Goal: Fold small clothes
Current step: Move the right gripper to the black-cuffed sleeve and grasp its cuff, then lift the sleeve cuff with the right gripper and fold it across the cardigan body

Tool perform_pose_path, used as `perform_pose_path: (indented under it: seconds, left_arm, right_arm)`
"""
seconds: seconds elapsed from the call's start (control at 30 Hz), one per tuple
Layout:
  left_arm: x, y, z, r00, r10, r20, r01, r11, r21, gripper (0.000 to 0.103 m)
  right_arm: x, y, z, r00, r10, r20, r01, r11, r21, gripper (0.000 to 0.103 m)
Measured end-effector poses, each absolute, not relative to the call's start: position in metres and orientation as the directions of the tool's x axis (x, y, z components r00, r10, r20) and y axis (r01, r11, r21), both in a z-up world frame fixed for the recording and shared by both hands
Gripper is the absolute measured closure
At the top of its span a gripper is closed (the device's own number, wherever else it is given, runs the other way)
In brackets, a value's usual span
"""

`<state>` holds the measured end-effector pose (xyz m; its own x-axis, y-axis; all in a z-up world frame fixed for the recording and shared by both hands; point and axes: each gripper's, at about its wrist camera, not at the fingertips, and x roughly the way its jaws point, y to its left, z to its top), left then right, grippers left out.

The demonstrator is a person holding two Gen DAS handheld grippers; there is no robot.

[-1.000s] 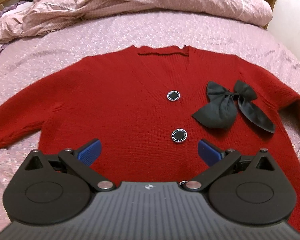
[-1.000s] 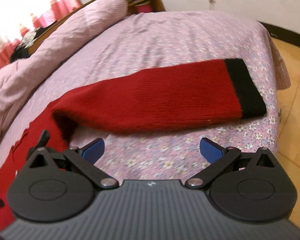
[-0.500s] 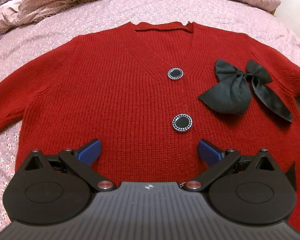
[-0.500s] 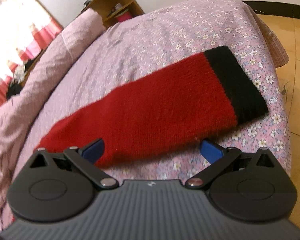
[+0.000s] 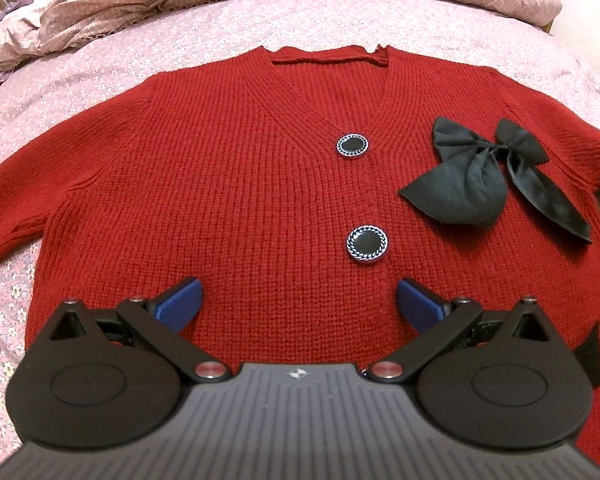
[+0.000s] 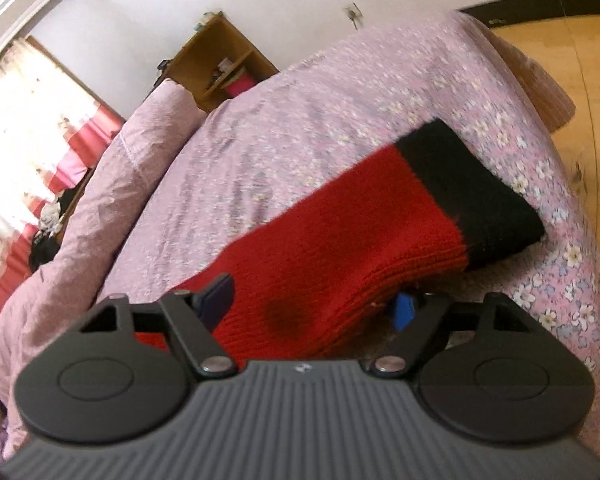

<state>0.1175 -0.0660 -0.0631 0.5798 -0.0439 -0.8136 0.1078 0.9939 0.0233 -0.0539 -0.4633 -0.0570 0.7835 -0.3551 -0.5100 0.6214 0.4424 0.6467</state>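
Two claws are at work on one red cardigan (image 5: 228, 184); it lies flat and face up on the pink flowery bed (image 5: 12, 112), buttons done up, with a black bow (image 5: 472, 184) on its chest. Nothing looks folded yet; the body is spread wide and both sleeves stick out to the sides, so I think the job is only starting. Folding in each sleeve, then the body, is all left to do.

From the left wrist view, the left claw (image 5: 298, 300) hangs over the low middle of the cardigan; its blue fingers are spread wide and hold nothing; the lower button (image 5: 367, 244) sits just past the gap between them.

From the right wrist view, the right claw (image 6: 314, 300) is at the sleeve (image 6: 340, 256) with the black cuff (image 6: 472, 196); the sleeve lies across the gap, with one blue finger above its top edge and the other tucked under its lower edge. The fingers sit apart with the knit between them, so the claw looks ready to pinch but not clenched; I think the sleeve is the first fold.
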Motion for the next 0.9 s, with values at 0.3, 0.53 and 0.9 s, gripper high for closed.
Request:
perform_pose_path:
  seconds: [0.3, 0.53, 0.9]
  left_arm:
    - [0.117, -0.064, -0.062, 0.581, -0.054, -0.812, 0.113, 0.994, 0.014, 0.0]
    - [0.118, -0.064, -0.059, 0.576, -0.056, -0.816, 0.12, 0.993, 0.017, 0.0]
    - [0.116, -0.054, -0.046, 0.577, -0.067, -0.814, 0.133, 0.991, 0.013, 0.0]
  right_arm:
    - [-0.057, -0.468, -0.058, 0.763, -0.387, -0.518, 0.646, 0.43, 0.63, 0.057]
    - [-0.071, -0.487, -0.049, 0.745, -0.426, -0.513, 0.666, 0.433, 0.607, 0.089]
    - [-0.061, -0.503, -0.033, 0.752, -0.446, -0.485, 0.659, 0.507, 0.556, 0.089]
